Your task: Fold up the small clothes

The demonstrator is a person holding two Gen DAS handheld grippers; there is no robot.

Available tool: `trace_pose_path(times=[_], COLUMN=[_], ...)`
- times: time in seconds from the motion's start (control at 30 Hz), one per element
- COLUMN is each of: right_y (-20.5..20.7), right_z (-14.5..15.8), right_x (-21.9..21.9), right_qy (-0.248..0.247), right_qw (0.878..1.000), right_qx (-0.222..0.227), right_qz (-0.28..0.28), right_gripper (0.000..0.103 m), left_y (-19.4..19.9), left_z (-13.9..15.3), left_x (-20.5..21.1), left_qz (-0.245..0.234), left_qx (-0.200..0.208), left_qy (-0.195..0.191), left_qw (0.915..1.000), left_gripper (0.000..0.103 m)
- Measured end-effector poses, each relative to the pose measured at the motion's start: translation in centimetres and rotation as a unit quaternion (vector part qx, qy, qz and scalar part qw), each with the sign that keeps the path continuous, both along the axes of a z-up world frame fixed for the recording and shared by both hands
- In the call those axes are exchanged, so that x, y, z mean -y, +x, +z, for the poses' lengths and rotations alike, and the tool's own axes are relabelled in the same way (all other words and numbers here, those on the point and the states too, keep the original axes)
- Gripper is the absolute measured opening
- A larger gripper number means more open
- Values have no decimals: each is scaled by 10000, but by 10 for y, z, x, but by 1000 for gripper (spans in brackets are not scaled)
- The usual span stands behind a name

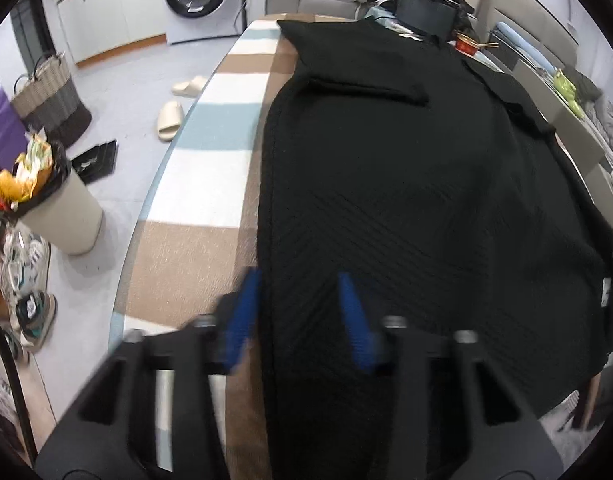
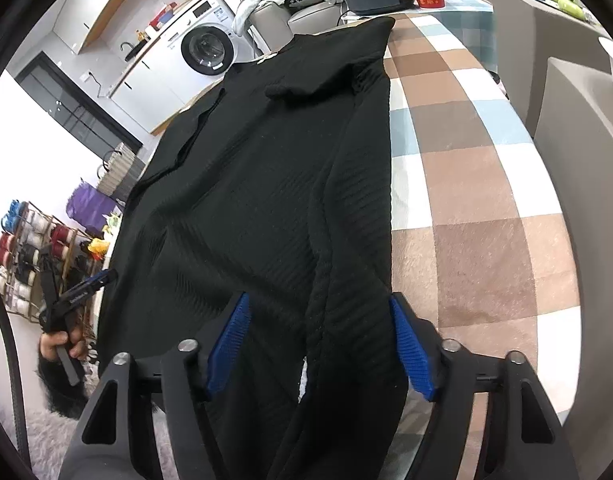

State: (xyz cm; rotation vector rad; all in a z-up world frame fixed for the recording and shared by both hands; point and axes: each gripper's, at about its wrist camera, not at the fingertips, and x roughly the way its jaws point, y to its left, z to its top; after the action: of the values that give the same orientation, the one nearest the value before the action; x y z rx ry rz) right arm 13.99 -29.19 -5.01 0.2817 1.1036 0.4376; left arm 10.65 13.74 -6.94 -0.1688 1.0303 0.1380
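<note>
One black knit top (image 1: 406, 184) lies flat along the checked desk (image 1: 210, 184), collar far, hem near. Both claws straddle the hem corners: left claw (image 1: 300, 312) and right claw (image 2: 318, 340) stand apart, not yet pinching. Next, likely clamp and lift the hem toward the collar.

Black ribbed knit garment (image 1: 406, 184), sleeves folded inward, flat lengthwise on the checked tablecloth (image 1: 210, 168).

left wrist: close above black garment (image 1: 406, 184), facing down its length
right wrist: same garment, washing machine (image 2: 206, 50) upper left
</note>
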Motion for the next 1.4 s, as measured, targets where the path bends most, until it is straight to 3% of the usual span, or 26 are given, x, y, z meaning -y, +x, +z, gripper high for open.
trace_pose_path(times=[0.07,0.13,0.2,0.3,0.5,0.73,0.8,0.93,0.97,1.03,1.07,1.1,1.2,1.4], right_y=[0,0,-2,-2,-1,3,5,11,13,15,15,16,18,27], right_z=[-2,-3,-2,5,32,46,42,25,18,10,7,6,4,3], right_x=[2,3,4,7,26,50,56,62,63,66,68,70,73,64], right_qy=[17,9,-2,175,851,1393,1316,866,844,853,862,927,961,964], right_qw=[10000,10000,9998,9988,9897,9741,9731,9834,9853,9865,9862,9855,9860,9885], right_qx=[11,72,216,446,1030,1376,1331,861,666,446,386,360,310,274], right_qz=[-21,-39,-49,-105,-511,-1129,-1342,-1345,-1327,-1326,-1360,-1378,-1327,-1136], right_gripper=[57,40,14,8,7,6,6,10,13,28,42,47,49,51], left_y=[3,6,7,6,4,17,26,36,36,35,32,28,15,3], left_z=[1,2,4,13,40,71,75,63,60,50,48,46,36,16], left_x=[-1,-2,-3,-6,-19,-38,-41,-41,-42,-45,-47,-50,-59,-58], left_qz=[-18,26,51,124,308,590,587,615,622,713,777,825,951,923], left_qx=[49,94,172,368,835,1330,1326,1027,955,749,726,750,700,582], left_qy=[-168,-205,-295,-478,-739,-872,-806,-561,-557,-608,-651,-725,-970,-1047], left_qw=[9998,9997,9994,9981,9933,9855,9861,9912,9919,9928,9922,9911,9883,9885], left_gripper=[7,6,6,5,5,5,5,6,11,37,53,60,61,62])
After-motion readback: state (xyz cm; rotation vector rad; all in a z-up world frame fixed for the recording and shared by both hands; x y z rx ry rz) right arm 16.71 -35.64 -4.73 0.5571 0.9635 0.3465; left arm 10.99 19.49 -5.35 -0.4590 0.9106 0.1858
